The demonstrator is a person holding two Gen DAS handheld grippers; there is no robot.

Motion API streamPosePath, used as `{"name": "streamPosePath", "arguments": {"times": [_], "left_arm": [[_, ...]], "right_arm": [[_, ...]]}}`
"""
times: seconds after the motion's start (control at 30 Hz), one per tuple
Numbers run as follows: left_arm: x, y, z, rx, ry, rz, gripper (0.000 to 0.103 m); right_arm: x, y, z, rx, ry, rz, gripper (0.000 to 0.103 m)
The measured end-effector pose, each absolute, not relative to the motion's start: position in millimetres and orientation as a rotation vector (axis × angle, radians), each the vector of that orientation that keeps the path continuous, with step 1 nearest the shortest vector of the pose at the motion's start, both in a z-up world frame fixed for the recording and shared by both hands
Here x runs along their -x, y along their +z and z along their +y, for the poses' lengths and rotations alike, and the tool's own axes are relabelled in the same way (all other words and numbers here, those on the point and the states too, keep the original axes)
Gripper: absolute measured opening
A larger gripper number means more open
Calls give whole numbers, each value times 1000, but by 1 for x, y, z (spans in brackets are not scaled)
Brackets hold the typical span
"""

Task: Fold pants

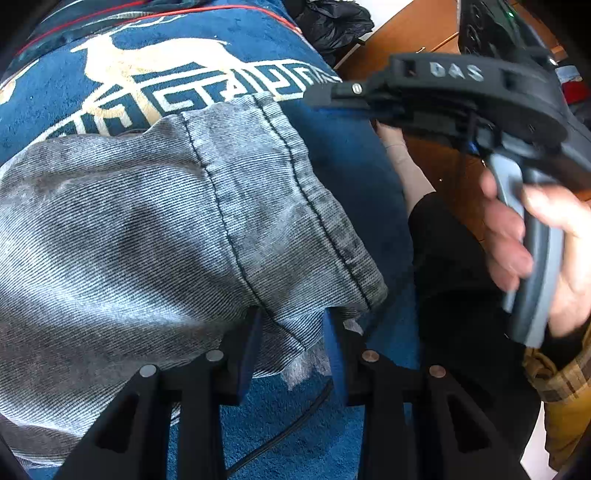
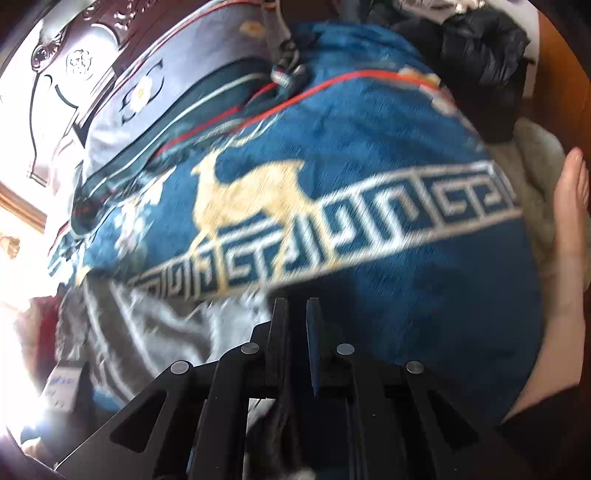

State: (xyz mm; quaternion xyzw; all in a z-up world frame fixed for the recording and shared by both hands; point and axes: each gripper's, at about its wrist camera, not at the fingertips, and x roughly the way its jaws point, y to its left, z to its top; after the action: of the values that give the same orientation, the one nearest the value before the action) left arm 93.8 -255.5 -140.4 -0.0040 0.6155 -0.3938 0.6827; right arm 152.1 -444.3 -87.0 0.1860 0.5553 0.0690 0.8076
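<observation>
The left gripper (image 1: 293, 345) has its two black fingers with blue pads set apart, and the frayed hem corner of the grey washed denim pants (image 1: 155, 229) lies between them; I cannot tell if the pads really press the cloth. The pants lie spread on the blue plush blanket with a golden deer and white key border (image 1: 192, 85), which covers a bed. The right gripper (image 2: 297, 343) is empty, its fingers nearly together with a thin gap, and it hovers over the blanket just beside the grey cloth at its left. I judge the step is taking the hem end for a fold. The next move needs a firm pinch on both layers, then lifting toward the other end. The blanket edge and wooden floor (image 1: 417, 33) are near on the right; open room is to the deer side.
</observation>
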Motion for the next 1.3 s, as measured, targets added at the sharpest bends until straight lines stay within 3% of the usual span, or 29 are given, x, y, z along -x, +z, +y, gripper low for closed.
{"name": "streamPosePath", "arguments": {"times": [0.1,0.4,0.43,0.47,0.5,0.73,0.77,0.8,0.87,1.07,1.17,1.3], "left_arm": [[-88,-131,-244,20,-903,1382,36],[-88,-106,-198,90,-866,1317,38],[-89,-106,-194,94,-855,1320,38],[-91,-106,-194,90,-841,1319,38],[-89,-107,-196,77,-831,1311,38],[-71,-103,-231,-171,-806,1202,38],[-67,-103,-238,-227,-802,1175,38],[-63,-103,-244,-277,-802,1149,38],[-54,-105,-256,-376,-811,1099,43],[-31,-116,-285,-623,-814,985,47],[-29,-121,-297,-681,-818,956,48],[-18,-121,-308,-725,-856,926,54]], "right_arm": [[-131,-76,-434,-372,173,1216,32],[-80,-91,-394,-231,269,1393,34],[-80,-97,-389,-211,265,1399,32],[-80,-98,-388,-185,245,1392,21],[-80,-99,-388,-163,222,1379,17],[-80,-117,-416,-331,207,1434,15],[-79,-112,-422,-366,201,1416,22],[-77,-107,-429,-395,183,1395,38],[-71,-93,-446,-438,124,1340,54],[-68,-78,-471,-496,104,1282,58],[-70,-85,-469,-492,100,1289,68],[-75,-91,-475,-518,101,1290,69]]}}
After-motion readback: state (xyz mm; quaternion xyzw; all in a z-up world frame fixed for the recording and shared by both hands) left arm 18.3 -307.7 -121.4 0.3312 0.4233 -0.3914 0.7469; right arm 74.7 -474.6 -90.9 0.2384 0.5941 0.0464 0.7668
